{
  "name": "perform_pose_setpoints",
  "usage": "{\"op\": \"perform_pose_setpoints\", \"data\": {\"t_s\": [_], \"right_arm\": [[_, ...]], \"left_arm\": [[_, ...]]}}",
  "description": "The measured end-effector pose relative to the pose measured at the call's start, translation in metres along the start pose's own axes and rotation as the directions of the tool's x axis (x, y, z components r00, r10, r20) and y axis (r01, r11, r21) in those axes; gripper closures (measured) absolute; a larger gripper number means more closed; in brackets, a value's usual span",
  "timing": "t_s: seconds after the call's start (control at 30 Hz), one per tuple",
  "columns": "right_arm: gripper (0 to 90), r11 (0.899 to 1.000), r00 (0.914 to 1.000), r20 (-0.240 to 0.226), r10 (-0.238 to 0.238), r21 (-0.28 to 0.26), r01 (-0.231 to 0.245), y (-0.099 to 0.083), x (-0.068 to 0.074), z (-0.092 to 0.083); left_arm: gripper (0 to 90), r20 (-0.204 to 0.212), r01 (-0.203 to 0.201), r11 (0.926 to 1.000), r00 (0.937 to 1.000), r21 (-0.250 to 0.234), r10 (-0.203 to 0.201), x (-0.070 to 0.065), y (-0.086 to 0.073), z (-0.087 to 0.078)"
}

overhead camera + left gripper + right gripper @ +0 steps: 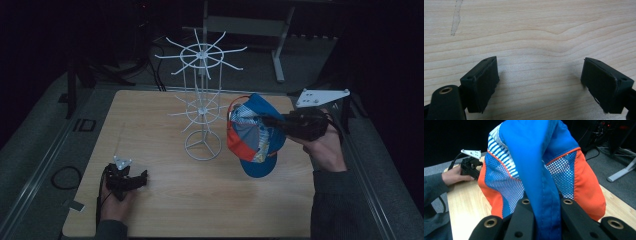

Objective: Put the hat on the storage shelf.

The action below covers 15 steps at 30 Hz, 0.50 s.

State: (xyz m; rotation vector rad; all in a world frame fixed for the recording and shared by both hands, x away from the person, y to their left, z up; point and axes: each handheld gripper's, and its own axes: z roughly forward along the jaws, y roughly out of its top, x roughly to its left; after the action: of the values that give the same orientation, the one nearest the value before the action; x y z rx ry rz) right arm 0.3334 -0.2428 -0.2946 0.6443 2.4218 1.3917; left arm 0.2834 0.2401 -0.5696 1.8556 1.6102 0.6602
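In the right gripper view the right tongs (546, 202) are clamped on a fold of blue fabric of the cap (534, 170), the two black jaws pressing it from either side at the bottom centre of the frame. The cap rises from there to the top of that frame, its orange and blue mesh panels spread to both sides and a white-and-blue striped patch at upper left. In the high view the right tongs (265, 120) reach in from the right and hold the cap (255, 137) up off the surface (200, 200), right of centre, with the blue brim hanging at its lower end. Just left of the cap stands a white wire rack (202, 100) with spokes radiating at two levels and a ring base resting on the surface.

The left tongs (540, 82) stand apart with nothing between them, over bare wood grain. In the high view the left tongs (142, 177) sit at lower left, low on the surface, well apart from the cap.
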Motion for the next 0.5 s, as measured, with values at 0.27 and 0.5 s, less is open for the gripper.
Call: {"op": "perform_pose_setpoints", "data": {"t_s": [0.27,0.5], "right_arm": [[87.8,1.0,0.9999,0.004,-0.016,-0.004,0.016,0.009,0.0,-0.004],[87.8,0.999,0.9995,0.009,-0.029,-0.02,0.029,0.018,0.002,-0.008]], "left_arm": [[15.0,0.0,-0.001,1.0,1.0,0.0,0.001,0.0,0.0,0.0],[15.0,0.0,-0.001,1.0,1.0,0.0,0.001,0.0,0.0,0.0]]}}
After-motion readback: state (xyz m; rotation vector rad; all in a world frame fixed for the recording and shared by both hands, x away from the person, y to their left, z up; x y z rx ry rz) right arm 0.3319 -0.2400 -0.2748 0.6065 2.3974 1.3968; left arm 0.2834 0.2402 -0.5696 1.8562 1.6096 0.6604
